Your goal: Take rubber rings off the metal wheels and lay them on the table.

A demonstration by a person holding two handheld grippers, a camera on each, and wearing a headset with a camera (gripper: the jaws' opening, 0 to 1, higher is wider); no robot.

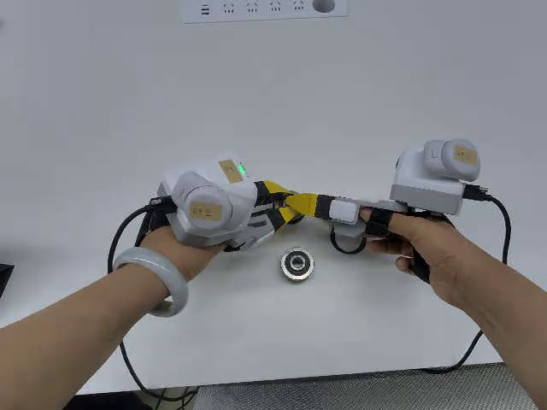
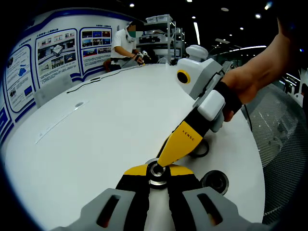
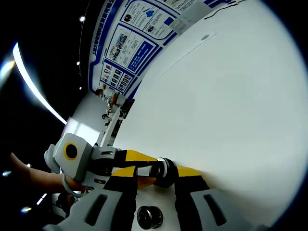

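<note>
Head view: left gripper (image 1: 279,205) and right gripper (image 1: 295,205) meet tip to tip over the white desk (image 1: 256,102).
On the desk just below them lie a loose metal wheel (image 1: 297,263) and, near it under the right gripper, a black rubber ring (image 1: 348,242). Left gripper view: the yellow-tipped jaws are pinched on a second wheel (image 2: 156,174), and one yellow jaw of the right gripper reaches onto its top; the loose metal wheel and the rubber ring lie on the desk to the right. Right gripper view: the second wheel, dark-rimmed, sits between this gripper's own jaw tips, but I cannot tell whether they press on it; the left gripper comes in from the left.
</note>
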